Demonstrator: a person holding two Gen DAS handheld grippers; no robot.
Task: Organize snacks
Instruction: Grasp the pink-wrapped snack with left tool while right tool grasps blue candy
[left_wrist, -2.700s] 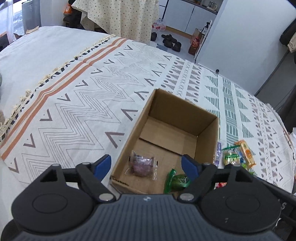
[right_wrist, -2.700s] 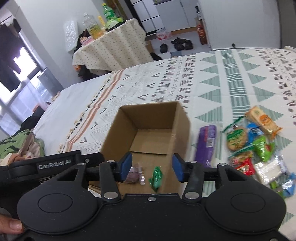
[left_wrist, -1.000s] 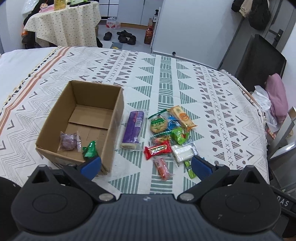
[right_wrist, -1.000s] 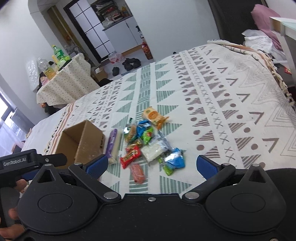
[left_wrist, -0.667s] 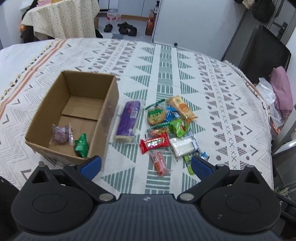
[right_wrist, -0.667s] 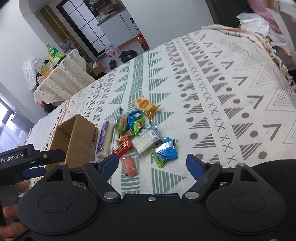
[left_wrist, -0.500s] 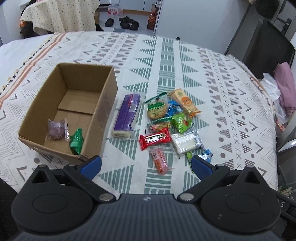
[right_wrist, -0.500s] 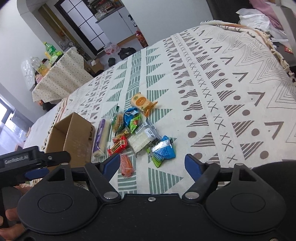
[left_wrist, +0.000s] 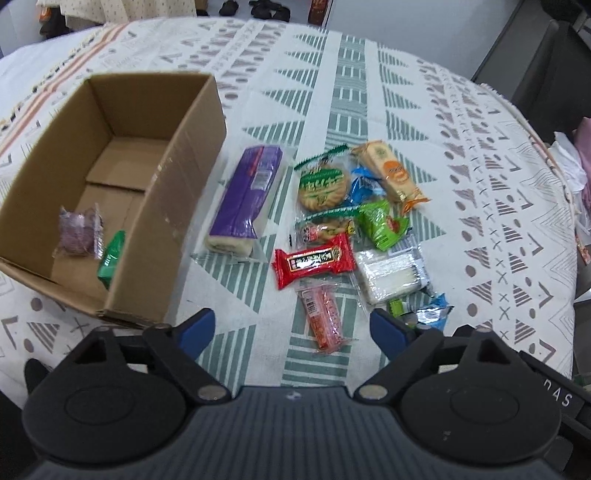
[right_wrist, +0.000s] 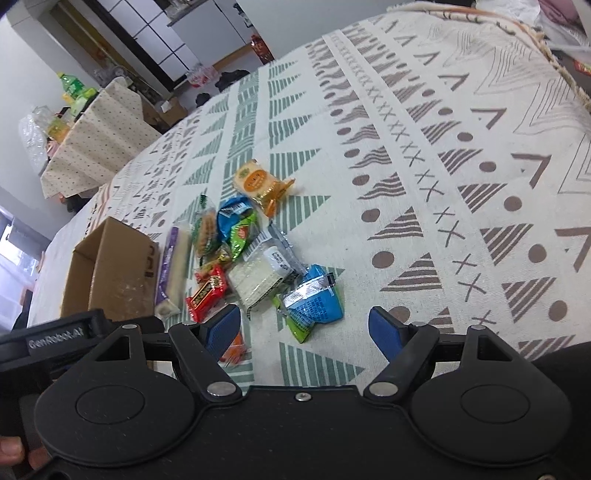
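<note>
An open cardboard box (left_wrist: 173, 192) stands on the patterned cloth; inside lie a purple-wrapped snack (left_wrist: 77, 232) and a green candy (left_wrist: 110, 258). Right of it lie a long purple roll (left_wrist: 245, 199) and a pile of snacks: a red bar (left_wrist: 314, 260), a pink stick (left_wrist: 323, 317), a white rice cake (left_wrist: 388, 275), a round biscuit (left_wrist: 323, 186), an orange cracker pack (left_wrist: 391, 171). My left gripper (left_wrist: 291, 332) is open, just above the pink stick. My right gripper (right_wrist: 306, 328) is open over a blue packet (right_wrist: 314, 299). The box (right_wrist: 107, 273) also shows in the right wrist view.
The patterned cloth (left_wrist: 480, 206) covers a wide table whose right edge drops off near a dark chair (left_wrist: 546, 66). A second table with bottles (right_wrist: 92, 136) stands far behind. The left gripper's body (right_wrist: 55, 343) shows at the lower left of the right wrist view.
Both grippers have left the box and moved right toward the snack pile, then lower and closer to it. Both stay open and empty.
</note>
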